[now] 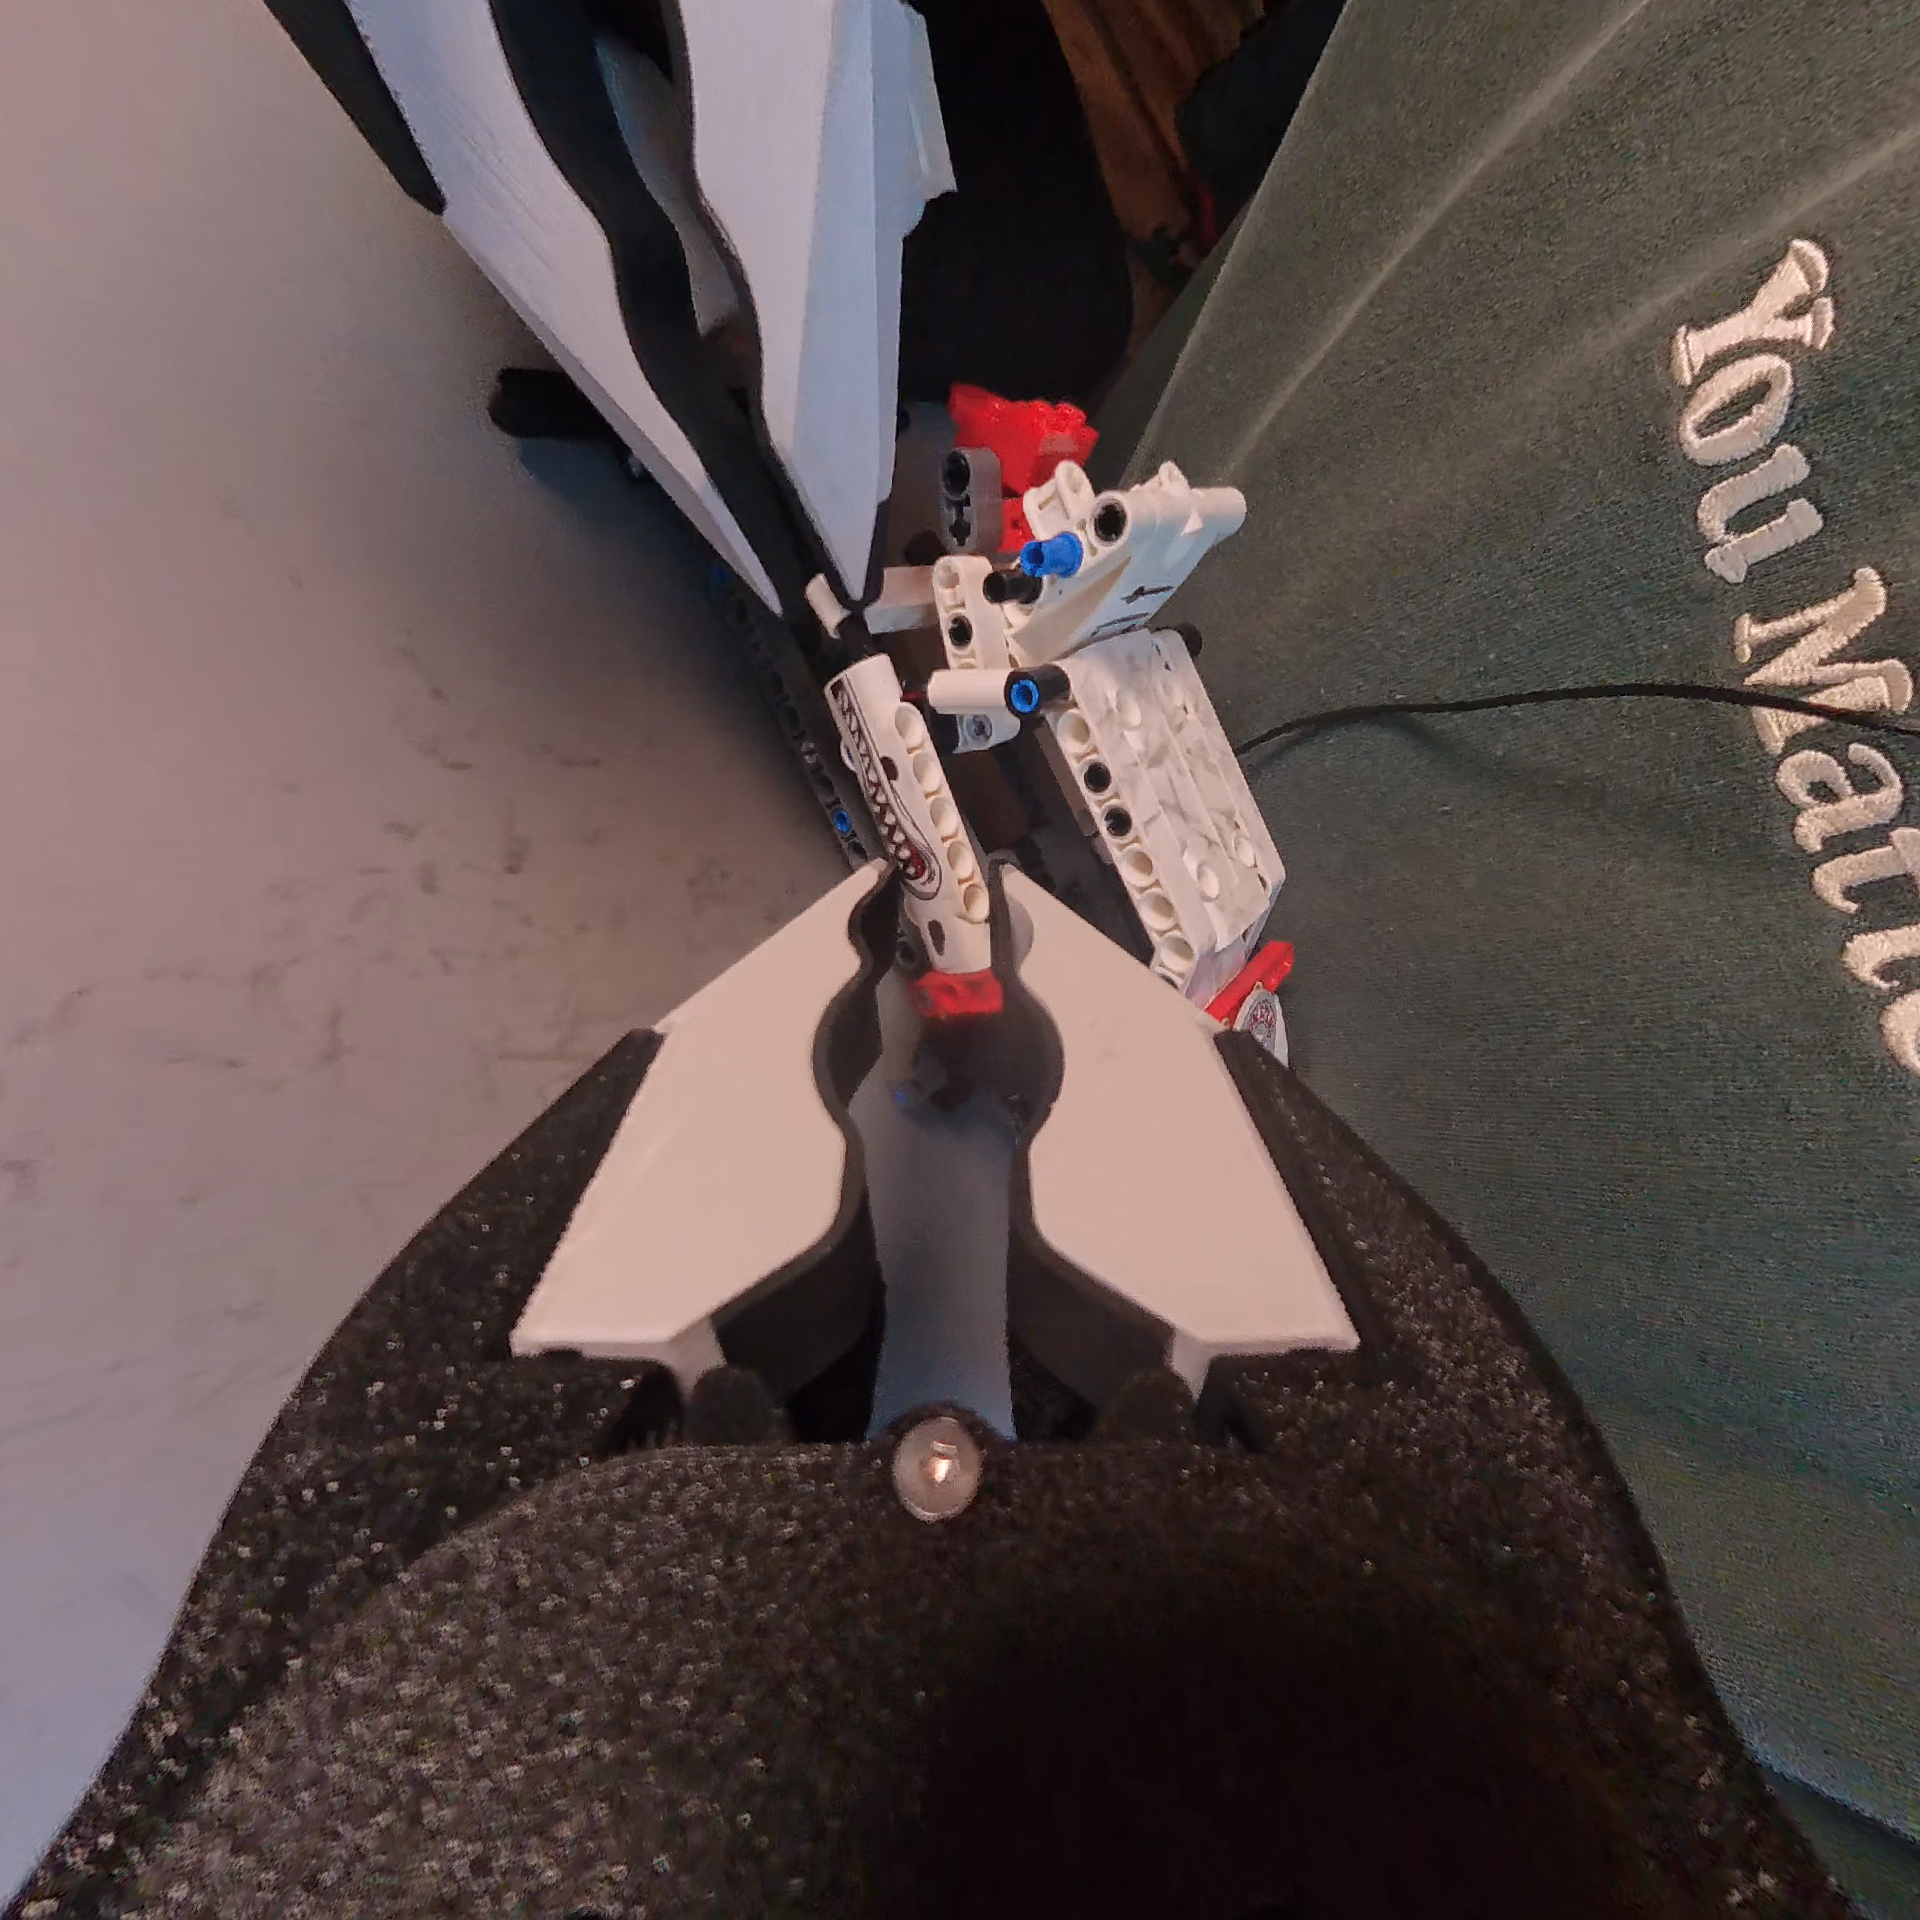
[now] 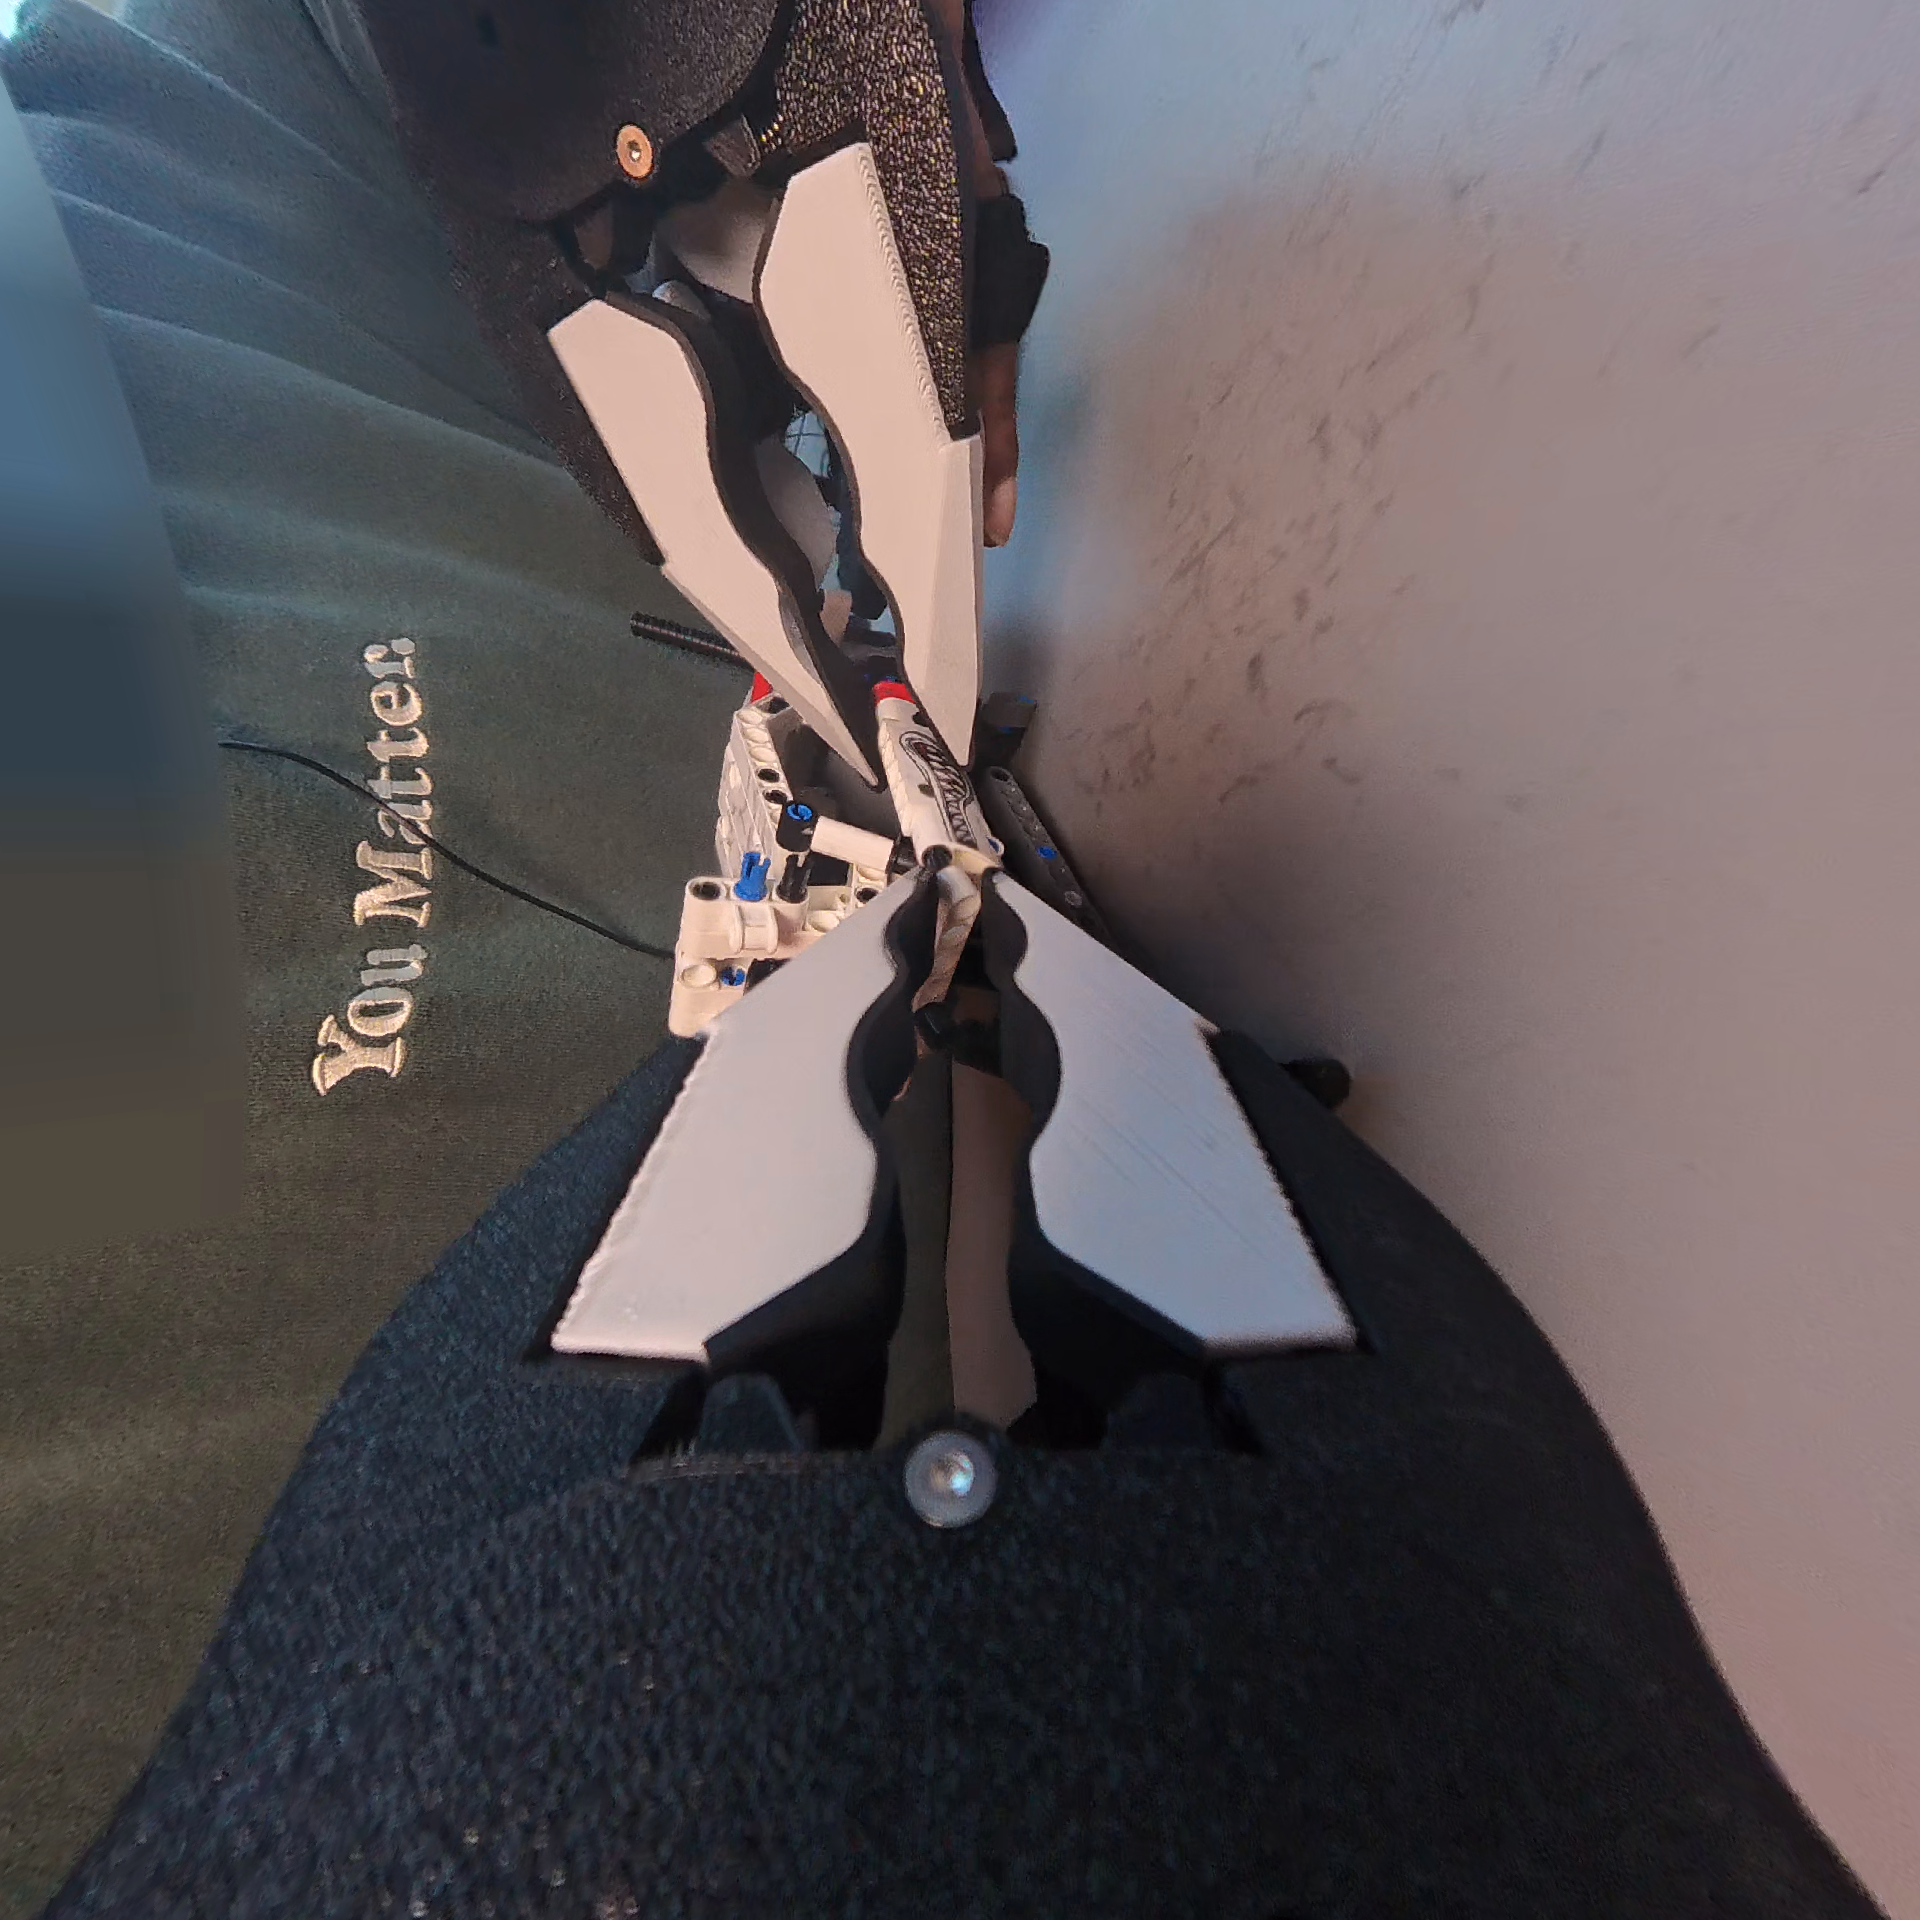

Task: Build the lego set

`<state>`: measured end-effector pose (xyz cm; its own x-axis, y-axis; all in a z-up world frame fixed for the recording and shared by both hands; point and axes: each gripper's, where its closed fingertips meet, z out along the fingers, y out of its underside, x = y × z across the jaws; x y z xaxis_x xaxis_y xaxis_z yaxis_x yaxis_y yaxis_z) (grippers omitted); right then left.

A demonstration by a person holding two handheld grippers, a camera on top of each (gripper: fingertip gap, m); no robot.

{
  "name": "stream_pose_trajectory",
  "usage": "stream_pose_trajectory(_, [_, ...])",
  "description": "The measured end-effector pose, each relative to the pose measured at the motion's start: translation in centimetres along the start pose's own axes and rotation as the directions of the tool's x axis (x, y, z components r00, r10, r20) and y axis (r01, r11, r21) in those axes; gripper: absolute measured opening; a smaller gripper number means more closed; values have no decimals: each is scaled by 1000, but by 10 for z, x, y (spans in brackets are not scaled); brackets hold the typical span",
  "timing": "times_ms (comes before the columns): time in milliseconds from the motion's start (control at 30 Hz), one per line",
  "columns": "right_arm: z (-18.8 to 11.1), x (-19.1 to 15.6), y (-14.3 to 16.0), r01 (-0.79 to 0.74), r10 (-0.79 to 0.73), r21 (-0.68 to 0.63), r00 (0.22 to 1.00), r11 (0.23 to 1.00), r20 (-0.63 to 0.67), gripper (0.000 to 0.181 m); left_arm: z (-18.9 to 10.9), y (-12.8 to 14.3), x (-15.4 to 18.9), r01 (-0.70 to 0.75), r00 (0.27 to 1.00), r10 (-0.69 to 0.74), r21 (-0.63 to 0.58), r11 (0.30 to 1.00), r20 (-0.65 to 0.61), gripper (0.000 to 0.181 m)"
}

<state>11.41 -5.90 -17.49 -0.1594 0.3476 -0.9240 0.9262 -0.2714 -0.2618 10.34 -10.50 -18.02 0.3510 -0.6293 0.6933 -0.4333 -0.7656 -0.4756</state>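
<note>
A partly built Lego model of white panels, blue pins and a red part is held up between both grippers; it also shows in the right wrist view. My left gripper is shut on a white beam with a toothed-mouth sticker, close to its red end. My right gripper is shut on a thin white piece at the beam's other end. In the left wrist view the right gripper reaches in from above. In the right wrist view the left gripper comes from above, gripping the sticker beam.
A green sweatshirt with embroidered writing fills one side, with a thin black cable across it. A pale mottled tabletop fills the other side. A hand holds the left gripper. The left gripper's tips are roughly 5 cm from the right gripper's.
</note>
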Motion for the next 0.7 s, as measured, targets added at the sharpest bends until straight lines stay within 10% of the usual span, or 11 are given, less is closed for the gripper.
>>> stream_pose_trajectory(700, [16,-13,21,-7,6,12,998,1000,59,5,5,11,15,19,1000,-17,-153,988,15,12])
